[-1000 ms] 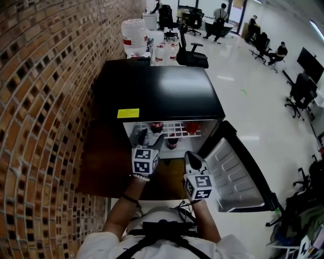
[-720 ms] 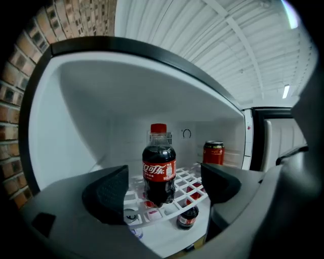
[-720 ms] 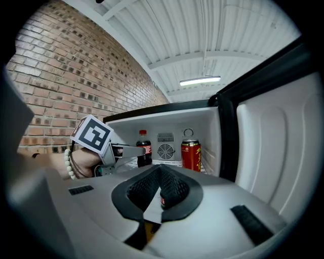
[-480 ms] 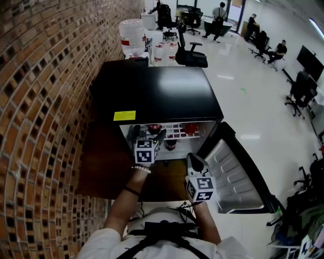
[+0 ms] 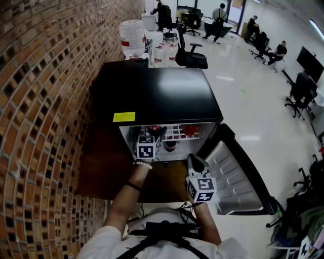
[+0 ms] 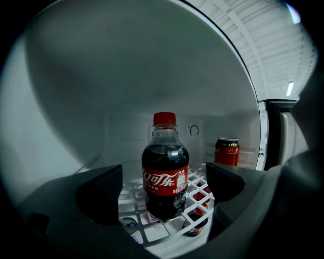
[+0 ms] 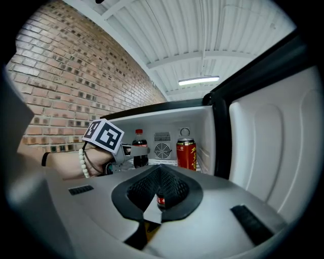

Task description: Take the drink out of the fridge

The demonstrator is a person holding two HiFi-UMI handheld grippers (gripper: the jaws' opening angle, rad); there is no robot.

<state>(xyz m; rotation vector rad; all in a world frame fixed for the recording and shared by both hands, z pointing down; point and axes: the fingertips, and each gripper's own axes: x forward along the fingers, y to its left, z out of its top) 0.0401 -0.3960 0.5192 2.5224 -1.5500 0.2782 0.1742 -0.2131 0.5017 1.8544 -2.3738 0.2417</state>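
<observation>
**One Cola Bottle Framed by Open Tongs in the Fridge**

Two tongs are seen. The left tongs (image 6: 164,188) are reached into the fridge (image 5: 157,91) with the jaws spread wide. One cola bottle (image 6: 164,174) is framed between them, upright on the wire shelf (image 6: 201,183). A gap is left on each side, so nothing is gripped. The right tongs (image 7: 159,171) are held outside, low before the opening, with the jaws closed together and empty.

Three drinks can be counted inside with certainty. The bottle is stood toward the left of the shelf. One red can (image 6: 227,150) is stood on the same shelf at the right rear, well apart from it. One small bottle (image 6: 196,223) with a red cap is seen below the shelf (a round shape beside it, lower left, cannot be identified).

The fridge is a single low black box with one yellow label (image 5: 124,117) at its top front edge. Its one door (image 5: 235,174) is swung wide open to the right, with the pale inner lining turned upward. The fridge is set against a brick wall (image 5: 40,111) at the left, on a brown surface (image 5: 101,162).

Beyond the fridge, one large water jug (image 5: 133,31) is stood by the wall. A pale, glossy floor (image 5: 243,91) is spread across an open office. At least four black chairs (image 5: 191,54) and at least three people (image 5: 220,14) are seen there, far off.
</observation>
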